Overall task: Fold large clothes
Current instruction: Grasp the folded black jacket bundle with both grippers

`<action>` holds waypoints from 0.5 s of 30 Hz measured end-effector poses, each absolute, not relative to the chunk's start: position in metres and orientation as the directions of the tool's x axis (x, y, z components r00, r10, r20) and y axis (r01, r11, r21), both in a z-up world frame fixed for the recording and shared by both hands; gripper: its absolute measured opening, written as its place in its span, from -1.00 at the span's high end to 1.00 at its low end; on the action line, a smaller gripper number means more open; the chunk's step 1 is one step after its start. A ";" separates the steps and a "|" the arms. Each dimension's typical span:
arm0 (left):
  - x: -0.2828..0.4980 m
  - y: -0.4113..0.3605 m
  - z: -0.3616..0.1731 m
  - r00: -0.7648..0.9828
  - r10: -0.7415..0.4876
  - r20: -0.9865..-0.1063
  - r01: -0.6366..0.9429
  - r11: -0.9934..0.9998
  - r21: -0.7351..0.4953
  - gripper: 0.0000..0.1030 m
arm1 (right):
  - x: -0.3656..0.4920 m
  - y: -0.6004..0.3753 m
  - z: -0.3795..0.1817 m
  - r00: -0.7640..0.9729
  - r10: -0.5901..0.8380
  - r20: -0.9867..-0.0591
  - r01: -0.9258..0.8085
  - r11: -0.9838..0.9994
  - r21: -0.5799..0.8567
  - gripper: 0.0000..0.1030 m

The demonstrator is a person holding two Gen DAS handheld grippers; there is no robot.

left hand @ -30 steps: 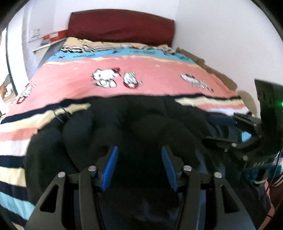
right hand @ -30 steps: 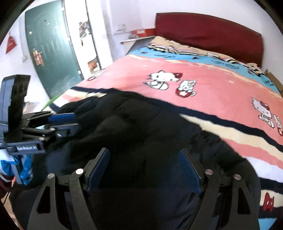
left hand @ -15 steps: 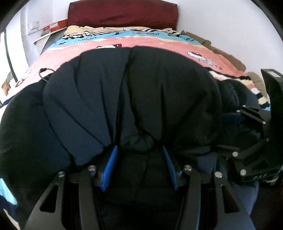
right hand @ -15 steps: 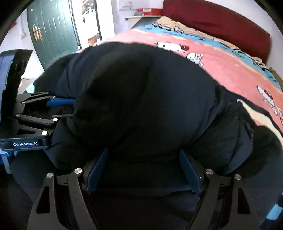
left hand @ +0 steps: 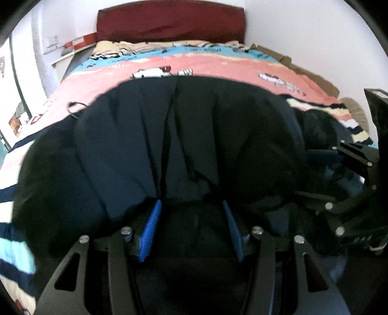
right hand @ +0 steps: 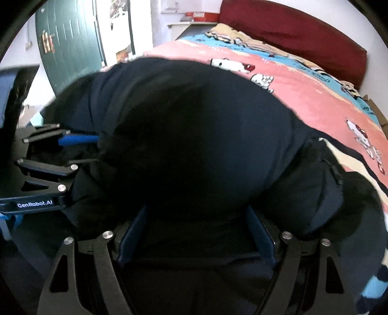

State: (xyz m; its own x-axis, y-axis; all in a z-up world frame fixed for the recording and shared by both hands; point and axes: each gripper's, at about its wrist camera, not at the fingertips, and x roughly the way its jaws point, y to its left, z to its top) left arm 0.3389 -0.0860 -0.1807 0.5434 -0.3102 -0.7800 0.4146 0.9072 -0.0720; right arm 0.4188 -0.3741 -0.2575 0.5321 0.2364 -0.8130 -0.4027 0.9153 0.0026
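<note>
A big dark navy padded jacket (left hand: 194,133) (right hand: 194,126) lies bunched on the bed and fills most of both views. In the left wrist view my left gripper (left hand: 191,206) is shut on a gathered fold of it, and pleats fan out from the blue pads (left hand: 151,225). My right gripper (right hand: 197,210) stands wide, closed on a thick roll of the same jacket. Each gripper shows in the other's view, the right gripper (left hand: 312,174) at the right edge and the left gripper (right hand: 92,150) at the left edge, both with fingers buried in the fabric.
The bedspread (left hand: 206,65) (right hand: 315,97) is pink, blue and cream striped with cartoon prints. Behind it are a dark red headboard (left hand: 169,21) and a white wall. A green door (right hand: 70,48) stands left of the bed. Cardboard (left hand: 303,70) lines the wall side.
The jacket has been drawn up and folded over toward both cameras. It now bulges high and hides much of the bedspread. Both grippers kept the same hold and sank slightly.
</note>
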 end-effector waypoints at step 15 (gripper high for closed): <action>0.337 -0.096 -0.211 0.538 -0.252 -0.804 0.406 0.914 -0.015 0.03 | 0.418 -0.367 -0.282 0.511 0.229 -0.829 -0.401 0.916 0.006 -0.55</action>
